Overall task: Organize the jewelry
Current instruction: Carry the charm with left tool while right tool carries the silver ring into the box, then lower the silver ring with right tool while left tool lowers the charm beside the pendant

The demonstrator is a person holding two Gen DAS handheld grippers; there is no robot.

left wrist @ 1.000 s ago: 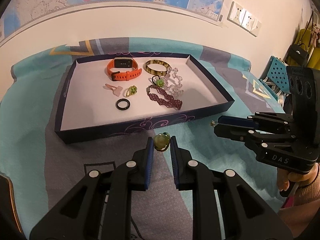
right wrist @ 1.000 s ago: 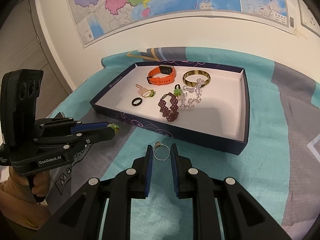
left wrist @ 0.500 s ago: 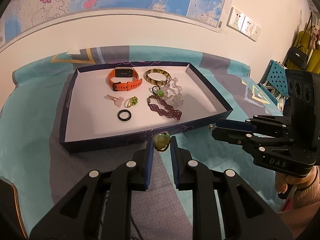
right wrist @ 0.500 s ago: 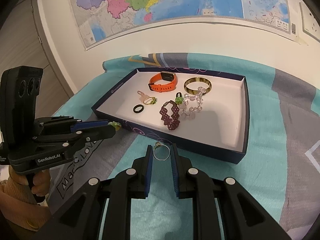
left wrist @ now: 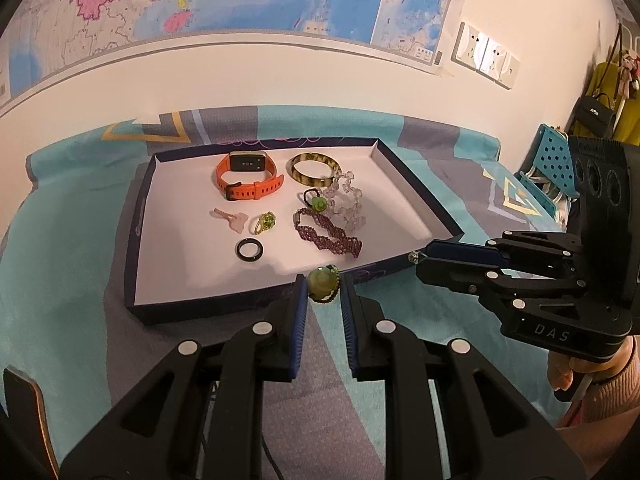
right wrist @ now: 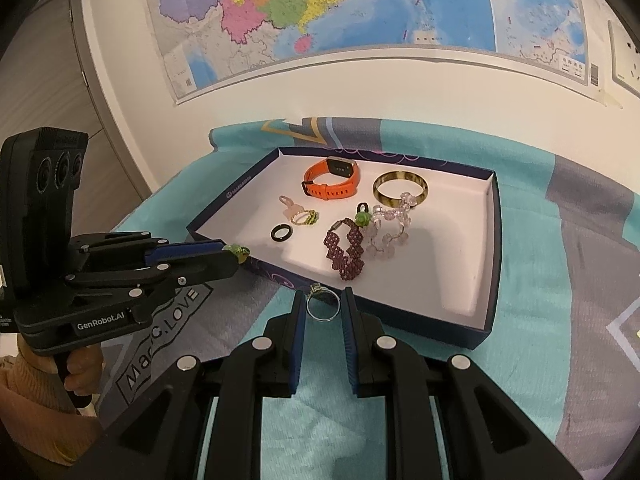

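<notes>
A dark blue tray (left wrist: 208, 306) (right wrist: 440, 326) with a white floor lies on the patterned cloth. In it lie an orange watch (left wrist: 248, 178), a tortoise bangle (left wrist: 314, 167), a clear bead bracelet (left wrist: 350, 204), a maroon bracelet (left wrist: 328, 236), a black ring (left wrist: 249, 249), a green-stone ring (left wrist: 266, 223) and a pink charm (left wrist: 234, 218). My left gripper (left wrist: 323, 288) is shut on a green-stone ring (left wrist: 322, 283), just before the tray's near wall; it also shows in the right wrist view (right wrist: 240, 251). My right gripper (right wrist: 323, 306) is shut on a thin silver ring (right wrist: 322, 307), also at the near wall.
The teal and grey cloth (left wrist: 60, 264) covers the surface around the tray. A wall with a map (right wrist: 320, 8) stands behind. A blue perforated chair (left wrist: 554, 160) and hanging bags (left wrist: 596, 108) are at the far right.
Both grippers have moved forward toward the tray's near wall, each still holding its ring. The tray's contents have not moved.
</notes>
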